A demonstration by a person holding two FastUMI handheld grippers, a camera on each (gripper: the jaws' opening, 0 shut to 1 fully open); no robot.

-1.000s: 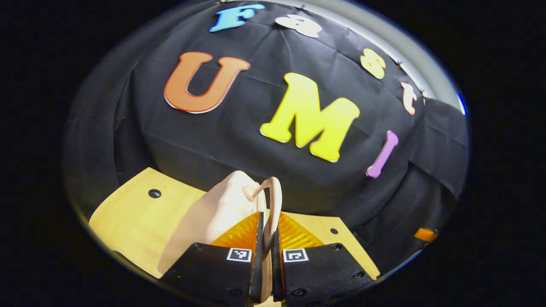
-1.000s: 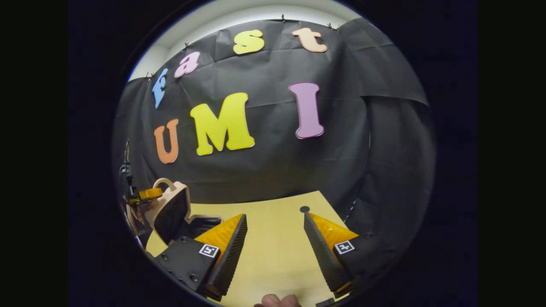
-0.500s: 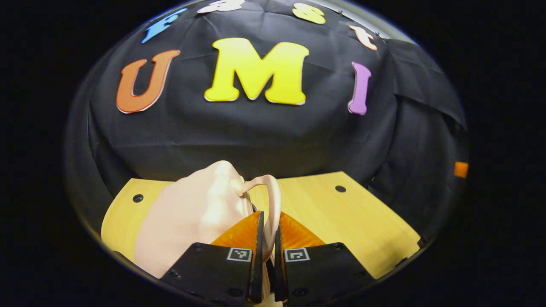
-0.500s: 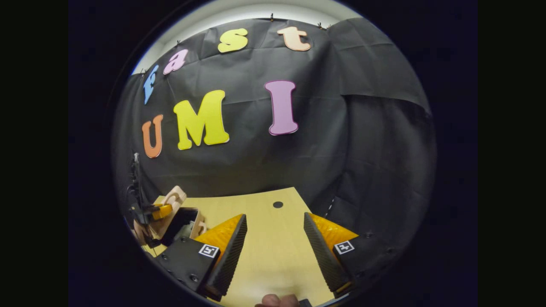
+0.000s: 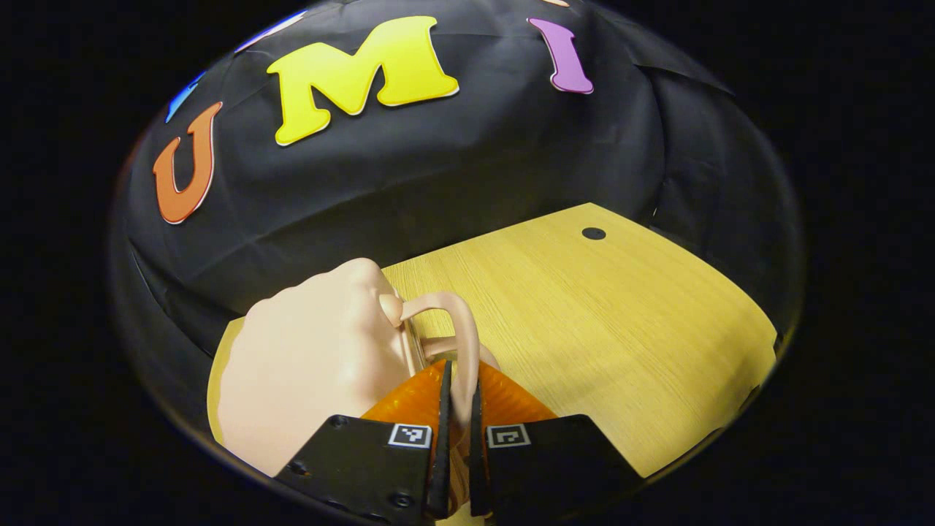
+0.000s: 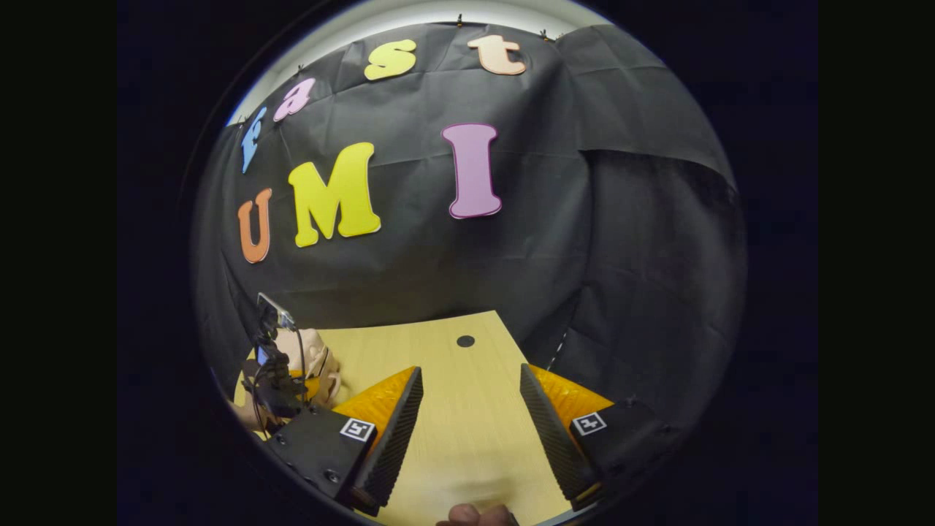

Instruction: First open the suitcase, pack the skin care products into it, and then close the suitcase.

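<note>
Suitcase [image 5: 321,365], pale pink, lies on the wooden tabletop [image 5: 599,321]; the left gripper [image 5: 457,409] pinches its handle [image 5: 460,343]. Right gripper [image 6: 467,424] hovers spread over bare tabletop.

Bright, even overhead light, sharp focus, strong fisheye bending at edges.

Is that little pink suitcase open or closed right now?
Closed, it seems: the suitcase lies flat on the table, its two halves together, the left gripper pinching its handle.

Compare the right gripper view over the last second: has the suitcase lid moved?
Yes. The suitcase lid has swung down toward the table, from upright to nearly shut.
</note>
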